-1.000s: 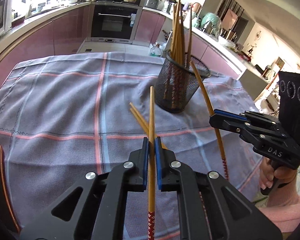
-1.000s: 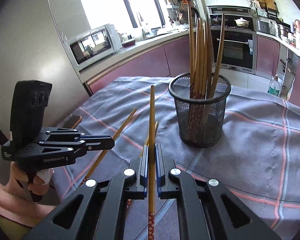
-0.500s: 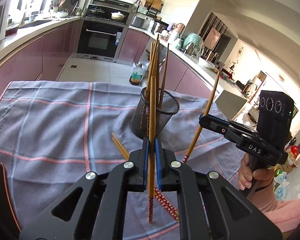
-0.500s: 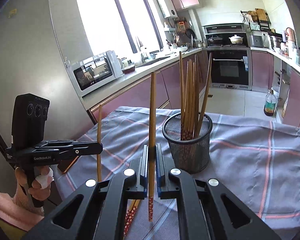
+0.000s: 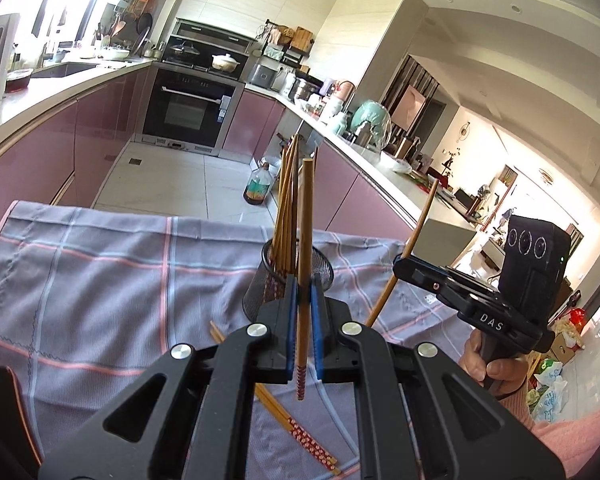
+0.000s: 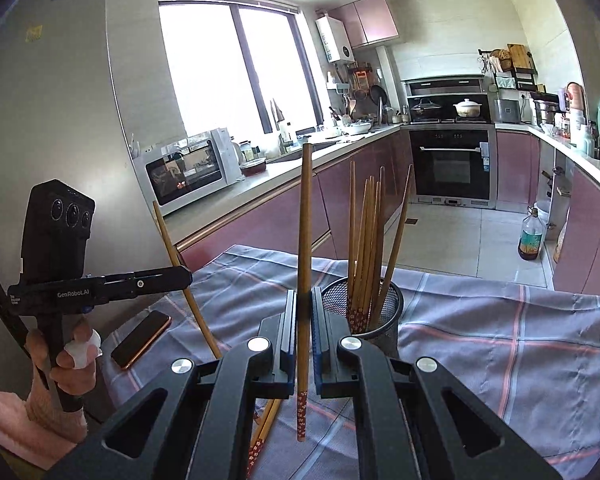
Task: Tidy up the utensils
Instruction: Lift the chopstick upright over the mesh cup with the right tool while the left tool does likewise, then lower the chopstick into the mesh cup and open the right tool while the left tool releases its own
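My left gripper (image 5: 302, 296) is shut on a wooden chopstick (image 5: 305, 224), held upright above the cloth. My right gripper (image 6: 303, 304) is shut on another chopstick (image 6: 304, 220), also upright. A black mesh holder (image 5: 256, 296) (image 6: 384, 316) stands on the table with several chopsticks in it, just beyond both grippers. Loose chopsticks (image 5: 300, 432) (image 6: 264, 428) lie on the cloth below the grippers. Each gripper shows in the other's view: the right one (image 5: 400, 266) and the left one (image 6: 186, 276), each gripping its chopstick.
A grey checked cloth (image 5: 100, 280) (image 6: 500, 340) covers the table. A phone (image 6: 140, 338) lies at the table's left edge. Kitchen counters, an oven (image 5: 188, 112) and a floor bottle (image 5: 256, 188) lie beyond the table.
Both grippers have lifted their chopsticks up off the cloth and pulled back from the holder. The chopsticks now hang upright, with the table farther below.
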